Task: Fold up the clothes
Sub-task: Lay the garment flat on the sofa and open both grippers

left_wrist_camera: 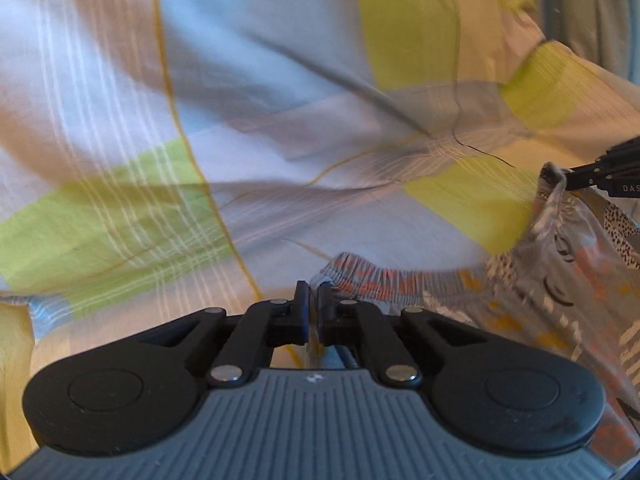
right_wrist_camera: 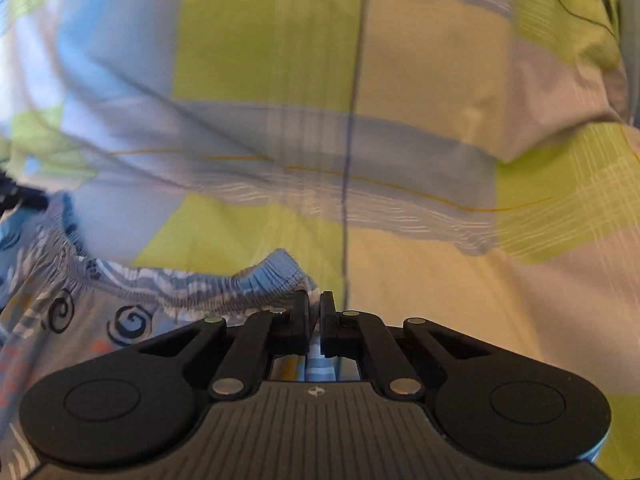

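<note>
Shorts (left_wrist_camera: 520, 300) hung between the two grippers, stretched by the gathered waistband (right_wrist_camera: 192, 292) over a bed sheet (left_wrist_camera: 280, 60) checked in green, blue and cream. Left gripper (left_wrist_camera: 314, 300) had its fingers (left_wrist_camera: 301, 300) closed to a thin slit, with one corner of the elastic band pinched between them. Right gripper (right_wrist_camera: 315, 312) stood the same way, fingers (right_wrist_camera: 329, 312) nearly together on the opposite corner of the band, striped cloth showing in the gap behind them. From the left wrist view the cloth ran off to the right and rose toward the other gripper's black tips at the frame edge; from the right wrist view it ran off to the left, so the band's long axis lay straight across from one grip to the other, sagging a little in the middle. Each gripper held its own end, neither nearer than the other. Body of the shorts fell below and behind the band, toward the person, printed with spirals and orange marks; the leg openings were out of sight, so I could not tell how they lay. Waistband pointed away from the person, the length of the garment running back. Whether the lower cloth touched the sheet was unclear through the blur. Judged next need: bring the two ends level, band taut, for a clean lay-down.
</note>
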### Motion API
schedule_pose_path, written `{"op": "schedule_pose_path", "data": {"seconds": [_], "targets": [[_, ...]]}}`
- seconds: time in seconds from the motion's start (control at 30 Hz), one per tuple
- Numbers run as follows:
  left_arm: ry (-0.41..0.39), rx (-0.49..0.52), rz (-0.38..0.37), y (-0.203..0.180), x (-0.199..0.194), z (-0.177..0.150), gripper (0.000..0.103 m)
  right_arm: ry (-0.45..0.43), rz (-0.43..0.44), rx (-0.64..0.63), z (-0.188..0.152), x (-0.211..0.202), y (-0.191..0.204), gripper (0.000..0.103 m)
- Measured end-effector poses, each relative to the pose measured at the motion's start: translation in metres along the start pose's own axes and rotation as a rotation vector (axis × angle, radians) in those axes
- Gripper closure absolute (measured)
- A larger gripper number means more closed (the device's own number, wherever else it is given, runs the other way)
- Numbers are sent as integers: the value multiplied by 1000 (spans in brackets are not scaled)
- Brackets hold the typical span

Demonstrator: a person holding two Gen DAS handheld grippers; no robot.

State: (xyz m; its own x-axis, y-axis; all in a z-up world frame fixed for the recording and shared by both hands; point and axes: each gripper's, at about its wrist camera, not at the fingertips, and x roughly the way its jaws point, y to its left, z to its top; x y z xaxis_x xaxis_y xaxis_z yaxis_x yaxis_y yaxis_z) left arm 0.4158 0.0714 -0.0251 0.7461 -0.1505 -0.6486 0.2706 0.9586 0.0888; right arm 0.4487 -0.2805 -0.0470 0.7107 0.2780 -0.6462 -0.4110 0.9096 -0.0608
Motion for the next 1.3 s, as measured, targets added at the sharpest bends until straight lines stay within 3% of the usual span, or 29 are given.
{"op": "schedule_pose_path", "data": {"seconds": [0.07,0.13,0.2,0.37,0.6,0.7,0.77,0.8,0.87,0.97,1.07,1.2,1.3], "targets": [[44,34,19,-5,8,-3,95,74,1,-16,-2,13,0,91],[49,32,41,-4,7,-5,87,45,-44,-26,-7,1,-1,71],[39,-9,56,4,-3,-7,79,12,-69,5,-14,-19,-7,64],[-1,-49,78,10,-49,-17,77,0,-17,152,-62,-100,-24,62],[-16,48,-18,-43,-116,-55,77,15,-30,298,-171,-221,-9,56],[-7,89,-84,-69,-138,-71,76,43,-35,335,-205,-243,1,56],[7,148,-108,-90,-149,-83,76,68,-38,338,-219,-246,6,78],[19,179,-115,-99,-153,-89,76,79,-34,336,-224,-247,9,95],[36,226,-118,-112,-160,-99,76,74,-46,326,-224,-255,8,102],[54,268,-106,-118,-171,-109,76,57,-143,331,-224,-264,4,102],[70,252,-72,-108,-179,-115,76,102,-143,421,-235,-262,-2,99],[104,210,-22,-85,-190,-123,76,91,-192,413,-237,-274,1,91],[128,161,5,-64,-203,-133,72,47,-180,437,-227,-292,5,86]]}}
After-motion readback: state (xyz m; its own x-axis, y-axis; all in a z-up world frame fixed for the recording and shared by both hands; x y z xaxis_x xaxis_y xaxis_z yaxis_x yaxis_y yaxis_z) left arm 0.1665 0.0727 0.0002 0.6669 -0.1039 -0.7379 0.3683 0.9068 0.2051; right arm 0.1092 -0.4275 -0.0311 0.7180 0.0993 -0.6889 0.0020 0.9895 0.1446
